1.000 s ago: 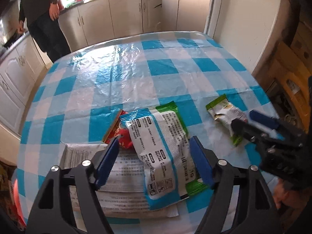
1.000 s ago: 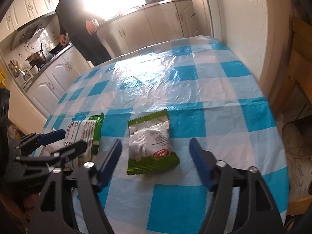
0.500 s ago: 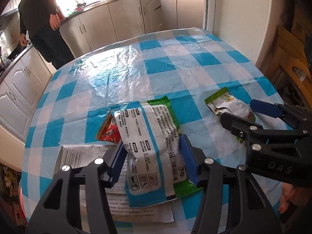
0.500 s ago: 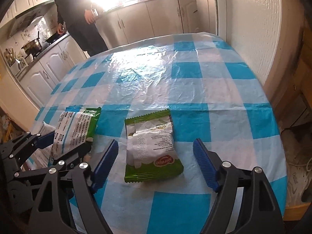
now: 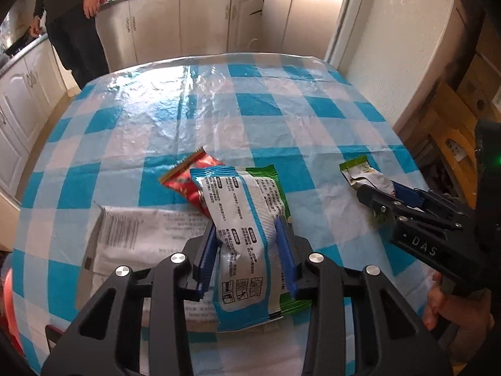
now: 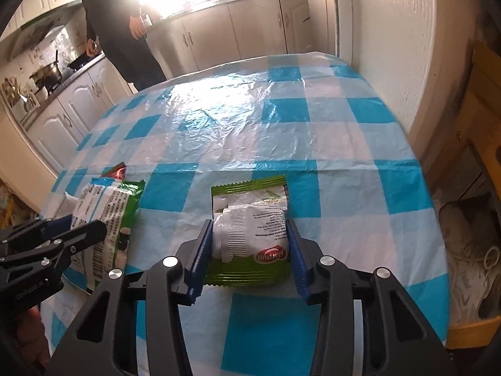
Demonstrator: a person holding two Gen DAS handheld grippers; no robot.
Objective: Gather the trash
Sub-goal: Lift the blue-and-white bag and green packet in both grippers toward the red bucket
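On the blue-checked table (image 5: 250, 109) a blue-and-white wrapper (image 5: 231, 194) lies over a green wrapper (image 5: 272, 181) and a red wrapper (image 5: 184, 181). My left gripper (image 5: 247, 228) is closing its jaws on the blue-and-white wrapper, and the pads press its sides so that it buckles upward. My right gripper (image 6: 249, 224) is shut on a small green-and-white snack packet (image 6: 250, 197), which is pinched and puffed between the pads. Each gripper shows in the other's view: the right gripper (image 5: 375, 194) and the left gripper (image 6: 78, 222).
A white printed bag (image 5: 141, 235) lies flat under the wrappers at the near left. A person in dark clothes (image 5: 72, 15) stands by the kitchen cabinets (image 5: 188, 25) beyond the table. A white wall (image 5: 391, 47) and cardboard boxes (image 5: 454, 131) border the right side.
Both grippers' jaws have closed in from wide apart onto their wrappers, which now bulge between the pads. The left gripper has shifted slightly forward over its wrapper.
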